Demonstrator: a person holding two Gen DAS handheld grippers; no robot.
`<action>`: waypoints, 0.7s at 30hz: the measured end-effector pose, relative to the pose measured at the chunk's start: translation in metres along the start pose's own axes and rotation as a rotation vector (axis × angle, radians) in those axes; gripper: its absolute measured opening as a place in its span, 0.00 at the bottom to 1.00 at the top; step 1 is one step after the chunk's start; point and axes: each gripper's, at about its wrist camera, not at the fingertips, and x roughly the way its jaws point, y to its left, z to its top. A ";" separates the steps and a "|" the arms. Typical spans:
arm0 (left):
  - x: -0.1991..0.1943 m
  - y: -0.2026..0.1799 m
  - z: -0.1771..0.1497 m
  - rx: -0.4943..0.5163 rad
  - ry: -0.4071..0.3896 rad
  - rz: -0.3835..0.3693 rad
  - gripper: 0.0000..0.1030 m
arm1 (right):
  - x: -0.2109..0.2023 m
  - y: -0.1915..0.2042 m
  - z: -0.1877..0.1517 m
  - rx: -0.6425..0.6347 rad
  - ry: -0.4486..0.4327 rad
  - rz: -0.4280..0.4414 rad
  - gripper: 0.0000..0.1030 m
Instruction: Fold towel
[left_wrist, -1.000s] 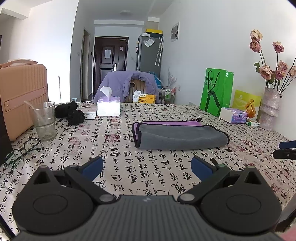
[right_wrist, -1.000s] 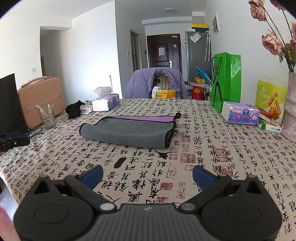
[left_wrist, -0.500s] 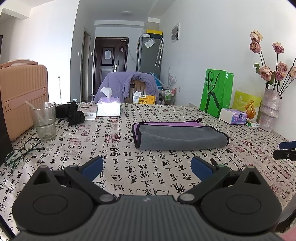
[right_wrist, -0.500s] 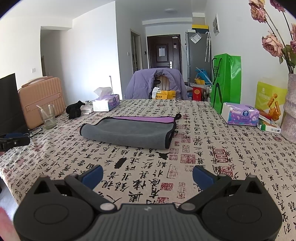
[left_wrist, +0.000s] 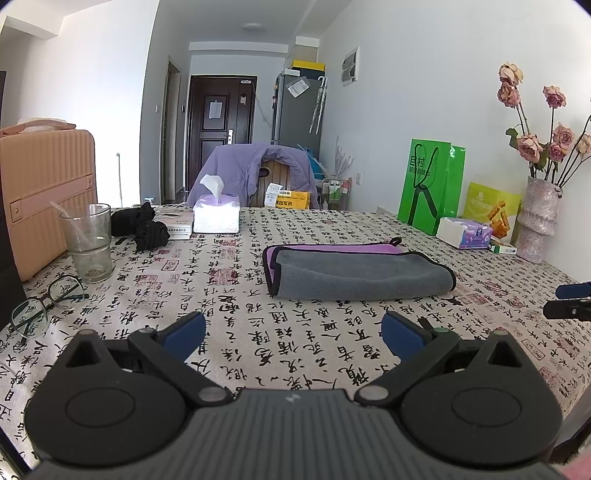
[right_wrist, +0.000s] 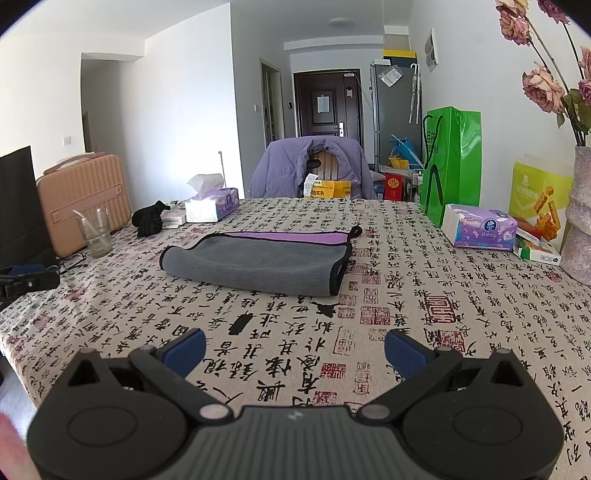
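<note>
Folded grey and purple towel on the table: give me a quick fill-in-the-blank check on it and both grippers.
1. The folded grey and purple towel lies on the ____-printed tablecloth.
2. The left gripper is ____.
3. The right gripper holds ____.

Missing words: calligraphy; open; nothing

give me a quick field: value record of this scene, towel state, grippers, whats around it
towel: grey with purple inner side, folded over, lying flat mid-table
left gripper: open, empty, apart from the towel
right gripper: open, empty, apart from the towel
table: covered by a calligraphy-print cloth
towel's left: glass, eyeglasses, tissue box
towel's right: green bag, tissue pack, vase
</note>
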 end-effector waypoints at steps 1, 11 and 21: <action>0.000 0.000 0.000 -0.001 0.000 -0.001 1.00 | 0.000 0.000 0.000 0.000 0.000 0.000 1.00; 0.000 0.001 0.000 -0.006 -0.003 -0.002 1.00 | 0.000 0.000 0.000 -0.001 -0.002 0.000 1.00; 0.003 0.002 -0.001 -0.008 0.008 -0.001 1.00 | 0.000 0.001 0.001 -0.005 0.000 0.000 1.00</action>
